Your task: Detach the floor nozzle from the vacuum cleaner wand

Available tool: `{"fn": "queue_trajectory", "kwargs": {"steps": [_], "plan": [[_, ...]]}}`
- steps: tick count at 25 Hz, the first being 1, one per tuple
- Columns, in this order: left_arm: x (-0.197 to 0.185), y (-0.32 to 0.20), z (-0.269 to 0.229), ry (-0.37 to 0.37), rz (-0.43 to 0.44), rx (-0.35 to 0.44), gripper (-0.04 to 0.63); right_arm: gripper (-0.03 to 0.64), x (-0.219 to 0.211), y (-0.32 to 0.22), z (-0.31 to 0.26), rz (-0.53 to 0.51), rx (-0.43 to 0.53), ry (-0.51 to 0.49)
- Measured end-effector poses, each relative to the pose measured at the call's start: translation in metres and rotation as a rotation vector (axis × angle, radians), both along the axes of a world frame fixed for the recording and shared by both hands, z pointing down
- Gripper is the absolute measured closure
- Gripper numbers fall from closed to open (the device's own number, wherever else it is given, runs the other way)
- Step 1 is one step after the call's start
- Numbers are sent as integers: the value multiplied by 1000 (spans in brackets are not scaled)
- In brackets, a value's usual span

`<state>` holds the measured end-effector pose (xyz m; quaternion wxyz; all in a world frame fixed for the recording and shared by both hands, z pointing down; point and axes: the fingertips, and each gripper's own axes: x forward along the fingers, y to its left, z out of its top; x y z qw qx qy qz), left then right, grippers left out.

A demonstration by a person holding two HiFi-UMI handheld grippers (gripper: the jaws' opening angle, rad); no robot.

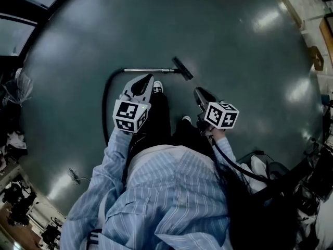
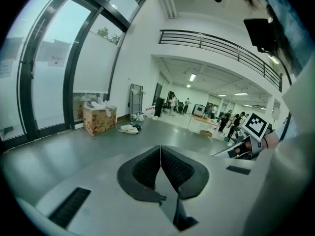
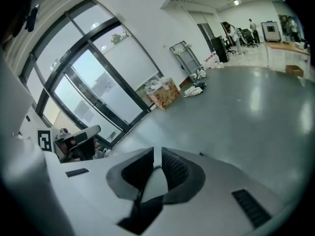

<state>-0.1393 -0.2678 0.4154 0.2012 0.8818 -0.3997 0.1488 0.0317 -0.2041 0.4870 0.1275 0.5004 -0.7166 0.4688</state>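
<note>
Nothing gripped yet
Wand (image 1: 148, 70) and floor nozzle (image 1: 182, 67) are left flat on the floor (image 1: 239, 46), reachable; left tool (image 1: 149, 79) and right tool (image 1: 198, 92) are kept pressed together, empty, near side.

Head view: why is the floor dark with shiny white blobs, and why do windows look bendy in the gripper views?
Head view: dim overall, and the glossy dark grey floor throws back pale glare patches. Left gripper view: brighter, and the wide lens bows the tall dark-framed windows. Right gripper view: the windows curve likewise.

Left tool (image 1: 148, 78), right tool (image 1: 198, 91): jaws together
</note>
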Motion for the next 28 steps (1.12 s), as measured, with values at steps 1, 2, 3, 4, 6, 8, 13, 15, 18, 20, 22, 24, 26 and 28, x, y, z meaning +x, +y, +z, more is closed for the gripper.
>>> {"fn": "queue_trajectory", "kwargs": {"steps": [1,2,3,4,6,8,13,15,18,20,22,24,26,28], "plan": [[0,-12,4,3,24,-7,588,581,-1,-8,4,8,-6,11],[0,-23,9,12,45,-18,588,581,-3,-15,7,14,-12,24],[-1,-33,15,23,63,-33,588,581,-4,-22,11,17,-18,39],[-1,-42,21,34,80,-51,588,581,-6,-27,15,18,-26,56],[0,-56,36,33,124,-85,588,581,-8,-34,23,8,-37,93],[4,-64,56,-11,186,-102,588,580,-9,-41,33,-18,-44,134],[22,-78,112,-118,323,-134,588,535,4,-53,70,-142,-91,269],[32,-86,138,-124,331,-171,588,514,15,-61,88,-172,-105,299],[42,-101,183,-134,322,-244,586,497,26,-74,122,-191,-137,290],[48,-112,213,-167,335,-268,586,491,33,-83,150,-219,-167,294],[56,-124,243,-204,362,-272,587,485,43,-93,182,-257,-195,309],[65,-137,278,-244,377,-267,586,480,54,-103,222,-290,-221,321],[73,-149,320,-294,389,-234,586,474,67,-111,271,-315,-253,325],[82,-148,363,-338,413,-200,586,466,76,-113,318,-336,-288,326]]}}
